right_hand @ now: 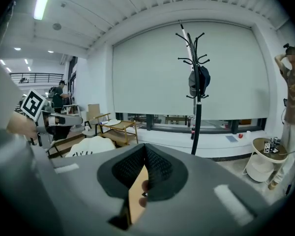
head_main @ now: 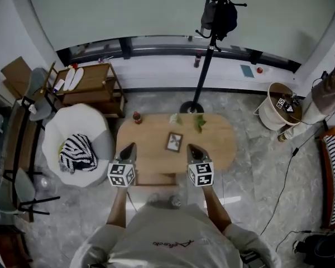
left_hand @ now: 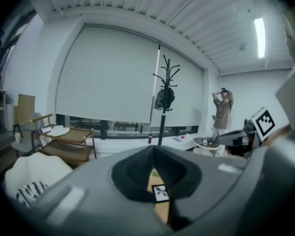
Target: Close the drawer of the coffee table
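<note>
Bench (head_main: 223, 144) mid-floor, armchair (head_main: 78, 128) to its left, coat stand (head_main: 205, 60) behind. Drawer (head_main: 155, 178) sticks out on my side. I see it in head view only; gripper views give just a benchtop sliver. Left tongs (head_main: 128, 147) and right tongs (head_main: 191, 148) pressed together, empty, flanking a picture frame (head_main: 174, 142).

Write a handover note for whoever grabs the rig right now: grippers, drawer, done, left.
Left gripper: shut, empty, above the near edge of the coffee table.
Right gripper: shut, empty, over the same edge.
Drawer: seems to stick out at that edge, between the grippers, untouched.
Done: nothing yet. Left: push the drawer shut.
</note>
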Demonstrator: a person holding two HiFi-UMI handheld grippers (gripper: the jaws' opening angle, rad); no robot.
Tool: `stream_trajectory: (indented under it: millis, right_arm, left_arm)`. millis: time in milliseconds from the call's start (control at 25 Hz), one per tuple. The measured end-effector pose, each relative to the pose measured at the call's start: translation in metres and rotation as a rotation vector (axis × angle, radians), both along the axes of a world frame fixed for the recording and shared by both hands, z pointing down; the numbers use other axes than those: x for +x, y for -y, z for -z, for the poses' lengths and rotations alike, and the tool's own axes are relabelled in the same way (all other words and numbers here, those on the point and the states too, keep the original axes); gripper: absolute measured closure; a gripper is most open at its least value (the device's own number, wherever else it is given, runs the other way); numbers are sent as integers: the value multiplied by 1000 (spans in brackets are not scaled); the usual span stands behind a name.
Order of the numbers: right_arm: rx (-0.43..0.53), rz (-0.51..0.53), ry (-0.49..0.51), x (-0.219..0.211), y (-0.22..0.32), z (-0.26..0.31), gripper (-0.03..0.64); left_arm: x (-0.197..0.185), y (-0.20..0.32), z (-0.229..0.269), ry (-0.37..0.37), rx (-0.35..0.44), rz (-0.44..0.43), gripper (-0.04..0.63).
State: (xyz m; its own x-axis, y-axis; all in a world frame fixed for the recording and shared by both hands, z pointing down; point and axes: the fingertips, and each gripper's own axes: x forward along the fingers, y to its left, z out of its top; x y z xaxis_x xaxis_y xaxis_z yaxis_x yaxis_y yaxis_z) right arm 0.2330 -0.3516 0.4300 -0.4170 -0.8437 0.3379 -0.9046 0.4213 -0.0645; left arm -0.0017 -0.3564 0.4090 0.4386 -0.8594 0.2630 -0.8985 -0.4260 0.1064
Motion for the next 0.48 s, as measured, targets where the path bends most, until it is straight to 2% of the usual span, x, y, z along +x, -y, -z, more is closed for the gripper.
stream_trajectory:
  millis: [280, 480]
  right_arm:
    - [-20, 66, 2, 13, -10, -15, 611]
    - [-60, 115, -14, 13, -28, -42, 611]
  left_arm:
    - [-15, -28, -12, 33, -20, 102, 594]
    - [-23, -53, -41, 58, -71, 129, 595]
